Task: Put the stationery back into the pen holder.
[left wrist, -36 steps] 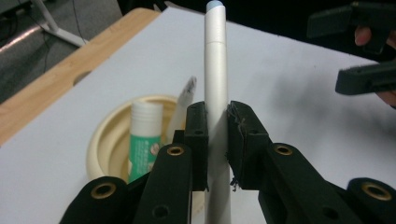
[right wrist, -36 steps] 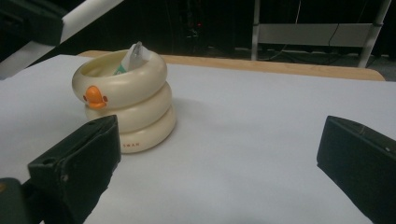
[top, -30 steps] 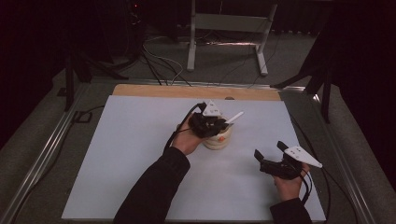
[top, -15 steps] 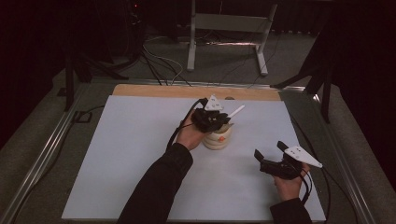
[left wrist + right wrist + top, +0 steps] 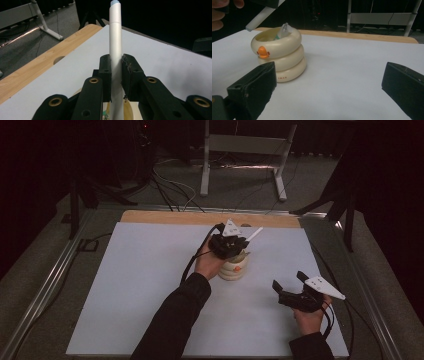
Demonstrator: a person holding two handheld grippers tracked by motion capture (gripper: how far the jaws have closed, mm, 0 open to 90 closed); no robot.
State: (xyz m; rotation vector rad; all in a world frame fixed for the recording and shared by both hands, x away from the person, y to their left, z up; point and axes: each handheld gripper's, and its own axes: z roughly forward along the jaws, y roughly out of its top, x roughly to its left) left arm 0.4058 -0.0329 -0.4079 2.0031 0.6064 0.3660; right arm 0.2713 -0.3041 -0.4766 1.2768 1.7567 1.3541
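My left gripper (image 5: pixel 231 241) (image 5: pixel 116 60) is shut on a white stick with a pale blue tip (image 5: pixel 115 32). It hovers just over a cream ringed cup with an orange duck bill (image 5: pixel 235 268) (image 5: pixel 279 53) in the middle of the white table sheet (image 5: pixel 145 285). The stick (image 5: pixel 254 235) (image 5: pixel 263 16) slants out to the upper right. A clear-tipped tube (image 5: pixel 283 29) leans inside the cup. My right gripper (image 5: pixel 291 285) (image 5: pixel 329 85) rests low near the right front of the sheet, open and holding nothing, pointing at the cup from a short way off.
A wooden strip (image 5: pixel 200 217) with a round hole (image 5: pixel 58 60) borders the sheet's far edge. Metal rails (image 5: pixel 45 290) run along the table sides. A grey stand (image 5: pixel 240 150) and cables lie on the floor beyond. Bare sheet lies left of the cup.
The left gripper with the stick has crept slightly toward the far side above the cup. The right gripper has stayed where it was.
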